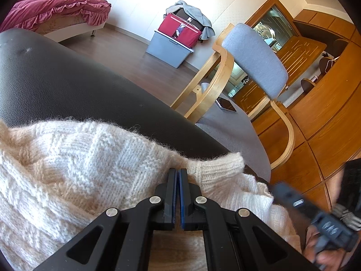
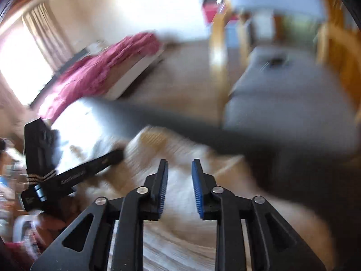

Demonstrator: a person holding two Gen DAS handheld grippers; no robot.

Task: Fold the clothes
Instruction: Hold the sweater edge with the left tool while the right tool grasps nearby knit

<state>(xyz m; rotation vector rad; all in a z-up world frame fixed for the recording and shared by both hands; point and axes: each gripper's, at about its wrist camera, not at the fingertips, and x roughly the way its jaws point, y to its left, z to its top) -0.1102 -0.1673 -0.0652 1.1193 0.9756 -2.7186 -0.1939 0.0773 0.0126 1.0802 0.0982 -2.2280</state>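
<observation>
A cream knit sweater (image 1: 74, 169) lies on a black leather surface (image 1: 56, 79). Its ribbed cuff (image 1: 216, 164) points right, near the surface's edge. My left gripper (image 1: 178, 174) is shut over the sweater beside the cuff; I cannot tell whether fabric is pinched between the pads. The right gripper's body shows blurred at the lower right of the left wrist view (image 1: 315, 216). In the blurred right wrist view, my right gripper (image 2: 179, 164) is open above the sweater (image 2: 180, 180), holding nothing. The left gripper (image 2: 74, 174) shows at the left of that view.
A grey-cushioned wooden armchair (image 1: 255, 58) stands just beyond the black surface, with a phone (image 1: 225, 105) on its seat. A bed with a pink cover (image 1: 58, 9) and a grey bin with a red bag (image 1: 171, 45) stand by the far wall. Wooden cabinets (image 1: 327, 90) are at right.
</observation>
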